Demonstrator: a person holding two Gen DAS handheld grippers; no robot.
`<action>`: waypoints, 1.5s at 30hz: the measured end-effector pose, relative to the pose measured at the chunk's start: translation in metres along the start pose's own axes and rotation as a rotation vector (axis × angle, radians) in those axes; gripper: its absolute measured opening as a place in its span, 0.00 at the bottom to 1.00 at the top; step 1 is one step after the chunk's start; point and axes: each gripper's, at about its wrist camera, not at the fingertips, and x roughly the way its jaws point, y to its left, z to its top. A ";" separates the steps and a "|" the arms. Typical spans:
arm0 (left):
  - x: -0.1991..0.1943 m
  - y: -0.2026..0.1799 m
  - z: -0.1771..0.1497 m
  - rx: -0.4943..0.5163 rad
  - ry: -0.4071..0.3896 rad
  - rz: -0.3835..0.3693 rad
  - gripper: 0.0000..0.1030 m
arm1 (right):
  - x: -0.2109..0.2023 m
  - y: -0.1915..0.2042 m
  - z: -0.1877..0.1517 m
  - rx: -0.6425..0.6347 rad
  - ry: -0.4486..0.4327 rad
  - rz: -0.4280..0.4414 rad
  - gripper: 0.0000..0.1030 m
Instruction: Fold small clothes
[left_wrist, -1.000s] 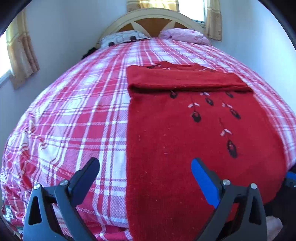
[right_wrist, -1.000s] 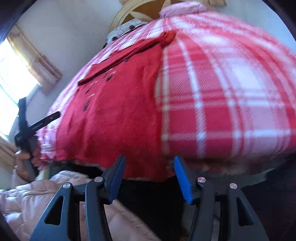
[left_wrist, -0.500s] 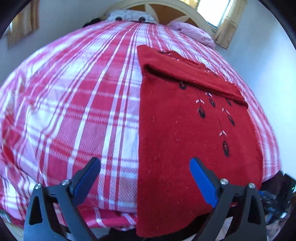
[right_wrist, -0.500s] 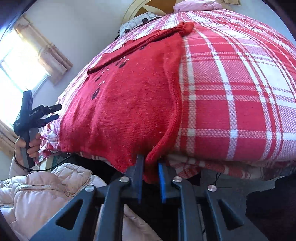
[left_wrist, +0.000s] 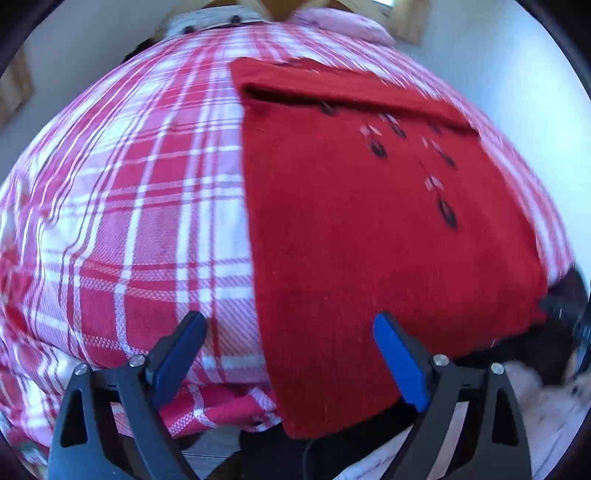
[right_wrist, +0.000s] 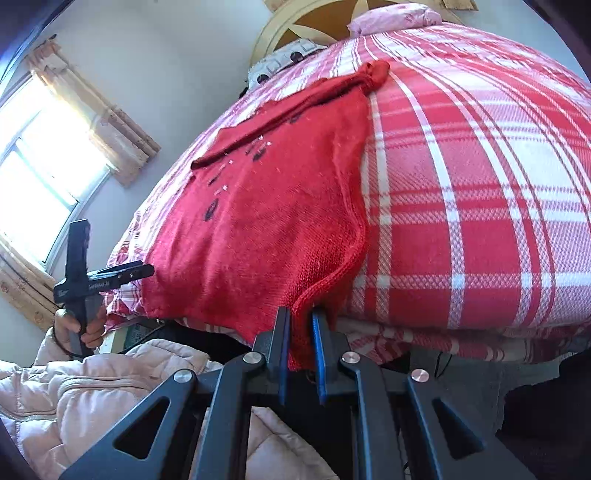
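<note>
A red knitted sweater (left_wrist: 369, 240) with small dark motifs lies flat on the plaid bed (left_wrist: 147, 221), a sleeve folded across its far end (left_wrist: 332, 85). My left gripper (left_wrist: 288, 325) hovers over the sweater's near left corner; its jaws are wide and closing, the sweater's edge lies beneath the gap, and the pads do not touch it. In the right wrist view my right gripper (right_wrist: 300, 315) is shut on the near right corner of the sweater (right_wrist: 266, 221), where the hem hangs over the bed's edge. The left gripper (right_wrist: 140, 272) shows there at the far left.
The red and white plaid sheet (right_wrist: 461, 203) covers the whole bed. Pillows (right_wrist: 391, 14) and a wooden headboard (right_wrist: 295, 22) are at the far end. A person's pale pink puffy jacket (right_wrist: 92, 387) and hand (right_wrist: 74, 325) are below left, and a curtained window (right_wrist: 37, 166) is on the left wall.
My right gripper closed from half open onto the sweater's hem corner. My left gripper tipped downward and came closer to the near left corner, its jaws narrowing slightly.
</note>
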 end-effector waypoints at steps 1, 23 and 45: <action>0.000 -0.003 -0.002 0.018 0.001 0.012 0.88 | 0.001 -0.002 0.000 0.013 -0.002 -0.005 0.12; 0.003 0.013 -0.045 -0.165 0.025 -0.317 0.09 | 0.015 -0.014 -0.001 0.089 0.024 0.106 0.08; -0.066 0.004 0.017 -0.143 -0.163 -0.401 0.08 | -0.039 -0.061 0.011 0.317 -0.128 0.130 0.83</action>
